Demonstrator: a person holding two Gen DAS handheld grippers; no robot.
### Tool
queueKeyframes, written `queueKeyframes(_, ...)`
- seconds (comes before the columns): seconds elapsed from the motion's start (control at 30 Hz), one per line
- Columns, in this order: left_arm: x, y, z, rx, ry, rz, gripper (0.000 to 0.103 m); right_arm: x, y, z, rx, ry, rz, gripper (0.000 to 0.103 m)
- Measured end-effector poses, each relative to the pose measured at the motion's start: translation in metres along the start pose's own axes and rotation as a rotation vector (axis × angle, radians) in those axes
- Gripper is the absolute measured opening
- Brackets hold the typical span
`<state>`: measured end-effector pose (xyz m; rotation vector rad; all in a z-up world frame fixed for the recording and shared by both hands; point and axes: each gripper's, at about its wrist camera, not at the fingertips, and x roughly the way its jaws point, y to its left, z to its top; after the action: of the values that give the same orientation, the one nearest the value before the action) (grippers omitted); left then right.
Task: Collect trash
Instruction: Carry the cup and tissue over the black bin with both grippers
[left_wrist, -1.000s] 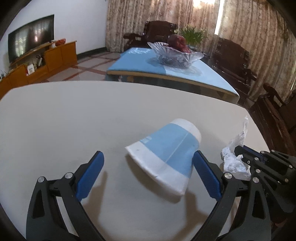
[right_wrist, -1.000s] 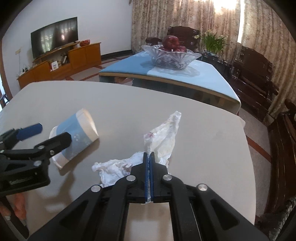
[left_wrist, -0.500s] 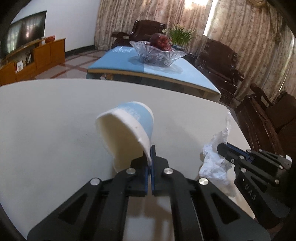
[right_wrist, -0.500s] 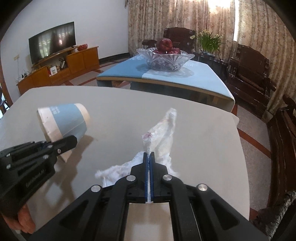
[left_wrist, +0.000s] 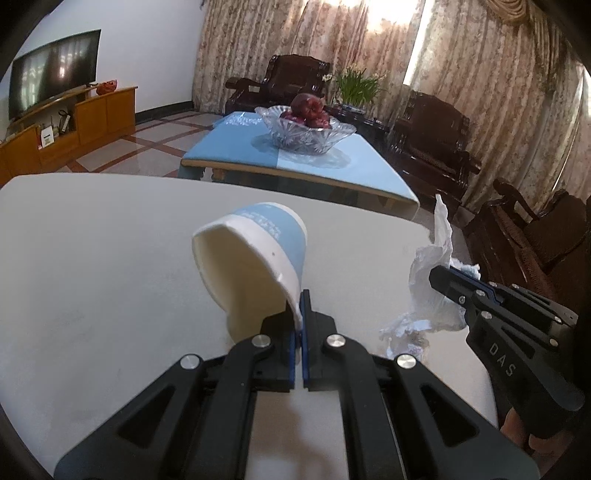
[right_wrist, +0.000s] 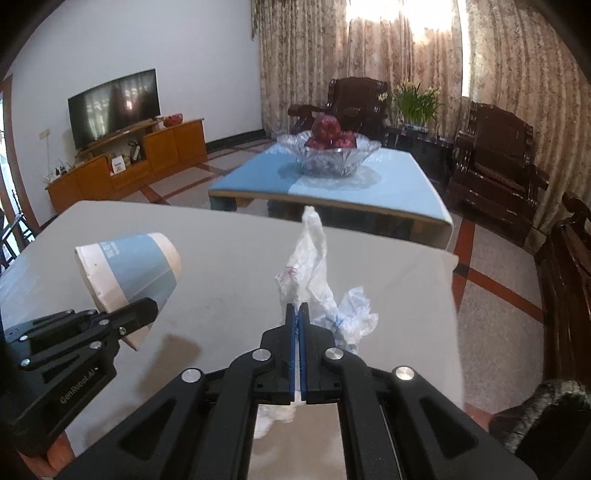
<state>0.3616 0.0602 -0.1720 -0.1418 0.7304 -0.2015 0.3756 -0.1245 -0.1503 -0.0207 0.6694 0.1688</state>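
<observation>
The left gripper is pinched tight on the rim of a blue-and-white paper cup, its blue pads pressed together with only the thin cup wall between them. The cup hangs tilted off the table, mouth toward the camera and base pointing away toward the far edge. In the right wrist view the same cup sits at the tip of the left gripper, raised above its own shadow on the table.

The right gripper is likewise clamped flat, its pads gripping a crumpled white plastic wrapper that stands up in a peak above the fingers and bunches out to their right. From the left wrist view the wrapper is held at the right gripper near the table's right edge, with its lower folds hanging just over the surface; whether they touch it I cannot tell. The two grippers are held side by side, both pointing toward the far edge.

Beyond the table stands a blue-topped coffee table carrying a glass bowl of red fruit.
</observation>
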Motion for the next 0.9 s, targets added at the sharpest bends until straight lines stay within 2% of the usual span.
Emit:
queueKeyframes(0.33,-0.049,-0.039,-0.002,0.03,-0.053,0.015,0.001,-0.059,-0.013,0.002,0.019,-0.061,0.012,0.002)
queueKeyframes(0.9,-0.117,-0.091,-0.023,0.061,-0.084,0.002,0.001,-0.15,-0.031,-0.012,0.004,-0.127,0.014,0.002)
